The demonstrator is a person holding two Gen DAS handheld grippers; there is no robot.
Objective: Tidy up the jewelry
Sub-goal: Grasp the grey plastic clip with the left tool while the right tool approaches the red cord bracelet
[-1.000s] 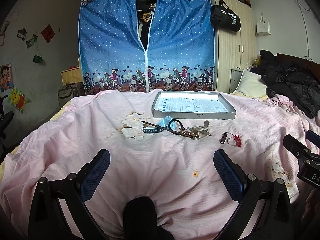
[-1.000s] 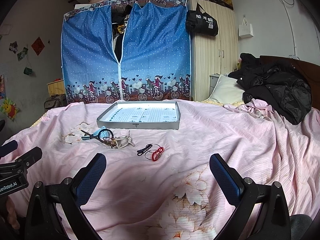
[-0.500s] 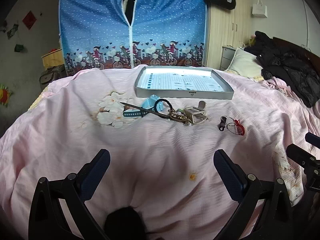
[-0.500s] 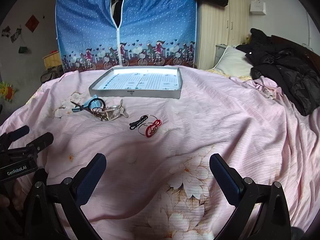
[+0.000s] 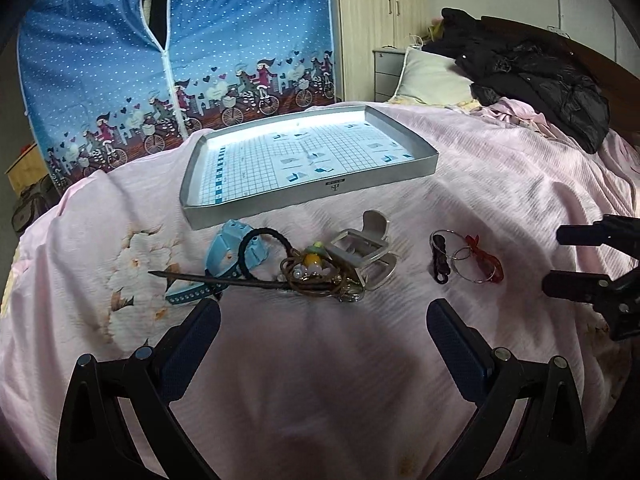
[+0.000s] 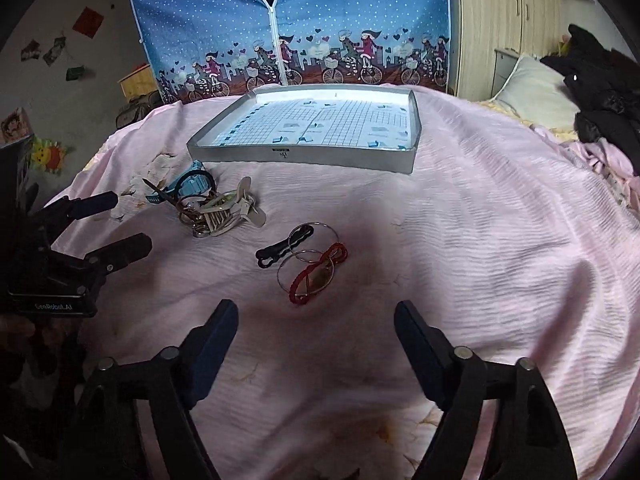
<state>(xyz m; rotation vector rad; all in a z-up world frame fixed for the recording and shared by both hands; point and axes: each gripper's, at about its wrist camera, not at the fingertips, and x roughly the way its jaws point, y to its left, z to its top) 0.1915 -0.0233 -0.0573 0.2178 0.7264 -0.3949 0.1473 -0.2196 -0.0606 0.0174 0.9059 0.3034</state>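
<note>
Both tongs apart over the bed, nothing held.

Ahead of my left tongs: tangled jewelry pile, blue strap, black hair tie, silver clip. Ahead of my right tongs: red loop, thin rings. Grey tray beyond.

Pink bedspread, floral print, covers bed. Behind: blue fabric wardrobe, bicycle-print border, zip part open. Beige wooden cupboard to its right; grey drawer unit beside. White pillow and black jackets at headboard end. Wall decorations on left.
</note>
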